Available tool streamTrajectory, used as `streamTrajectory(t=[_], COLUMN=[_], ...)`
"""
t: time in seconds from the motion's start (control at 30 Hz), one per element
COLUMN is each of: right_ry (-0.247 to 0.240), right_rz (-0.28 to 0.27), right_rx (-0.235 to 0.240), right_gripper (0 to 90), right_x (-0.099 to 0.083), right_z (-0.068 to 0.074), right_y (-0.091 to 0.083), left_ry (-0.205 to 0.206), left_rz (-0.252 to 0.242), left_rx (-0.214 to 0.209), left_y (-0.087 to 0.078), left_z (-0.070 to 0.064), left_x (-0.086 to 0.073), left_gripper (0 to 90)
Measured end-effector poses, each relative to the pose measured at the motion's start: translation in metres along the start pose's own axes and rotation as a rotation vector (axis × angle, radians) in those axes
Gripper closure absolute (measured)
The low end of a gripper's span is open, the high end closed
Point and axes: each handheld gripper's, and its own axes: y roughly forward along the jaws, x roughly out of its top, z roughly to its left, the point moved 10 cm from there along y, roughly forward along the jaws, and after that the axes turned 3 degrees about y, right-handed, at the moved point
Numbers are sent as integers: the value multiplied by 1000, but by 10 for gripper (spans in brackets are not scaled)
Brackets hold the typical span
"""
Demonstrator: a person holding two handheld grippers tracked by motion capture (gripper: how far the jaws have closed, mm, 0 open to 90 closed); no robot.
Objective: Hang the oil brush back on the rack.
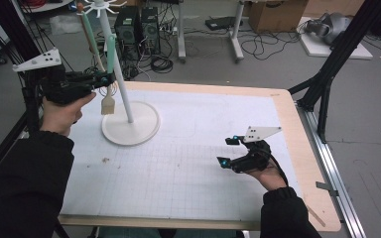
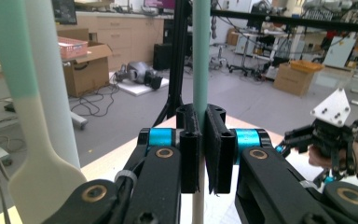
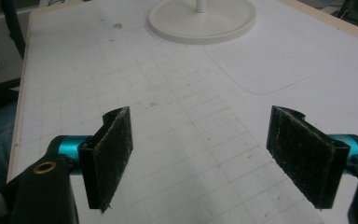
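A: Where is the mint-handled utensil (image 2: 200, 51) hanging?
B: It is running upright between the jaws of the left gripper (image 2: 204, 154), which is clamping its handle. A second spatula (image 2: 37, 154) is hanging just left of that gripper, beside the stand (image 1: 130, 130).
A: And the right gripper (image 3: 209, 156)?
B: It is gaping wide over the bench (image 3: 177, 93), with the stand's base ahead of it.

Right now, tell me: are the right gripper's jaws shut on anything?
No, the right gripper stands wide open, with bare gridded mat between its jaws.
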Motion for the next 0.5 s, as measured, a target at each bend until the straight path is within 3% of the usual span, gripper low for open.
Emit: streamTrajectory(t=[0.5], right_ry=[2], right_rz=[2], right_rx=[7], right_gripper=[216], right_x=[-1], right_z=[0], right_y=[3], left_ry=[-28], left_rz=[-52], left_rx=[18], left_y=[-1], left_z=[14], left_x=[16], left_gripper=[847])
